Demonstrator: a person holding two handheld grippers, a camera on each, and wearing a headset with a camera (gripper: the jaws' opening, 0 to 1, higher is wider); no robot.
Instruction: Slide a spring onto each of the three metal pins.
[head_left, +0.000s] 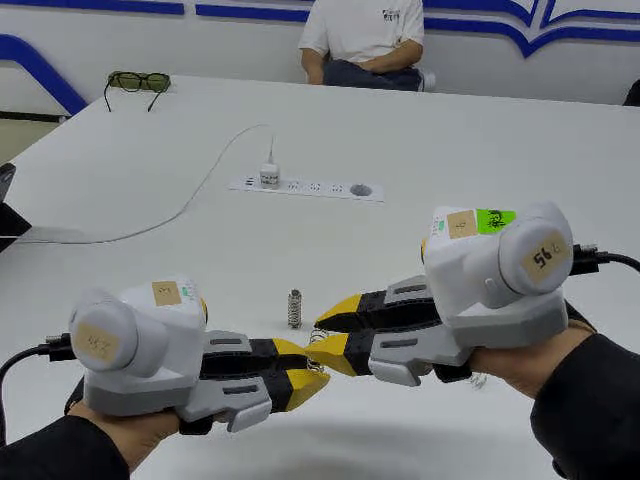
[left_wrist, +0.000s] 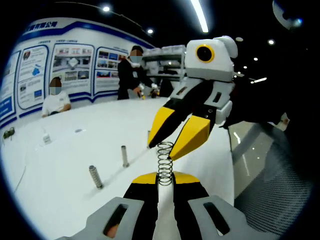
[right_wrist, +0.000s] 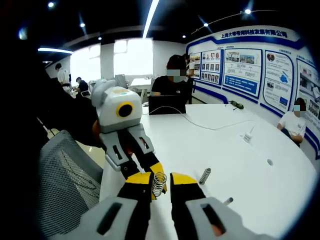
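Observation:
My left gripper (left_wrist: 160, 179) is shut on the lower end of a loose coil spring (left_wrist: 165, 161), which stands up from its yellow tips. My right gripper (left_wrist: 164, 149) faces it from above, jaws open on either side of the spring's top end. In the right gripper view the same spring (right_wrist: 159, 184) sits in the gap of my right gripper (right_wrist: 161, 181). The two grippers meet tip to tip low over the white table (head_left: 450, 160), left gripper (head_left: 318, 375), right gripper (head_left: 316, 334). One pin carries a spring (head_left: 294, 308) (left_wrist: 95, 176) (right_wrist: 205, 175). A bare pin (left_wrist: 124, 156) (right_wrist: 227, 201) stands beside it.
A white power strip (head_left: 305, 186) with a plugged-in adapter (head_left: 269, 176) and its cable lies mid-table. Dark glasses (head_left: 138, 81) rest at the far left. A person (head_left: 362, 40) sits at the far edge. A mesh chair (right_wrist: 65, 170) stands beside the table.

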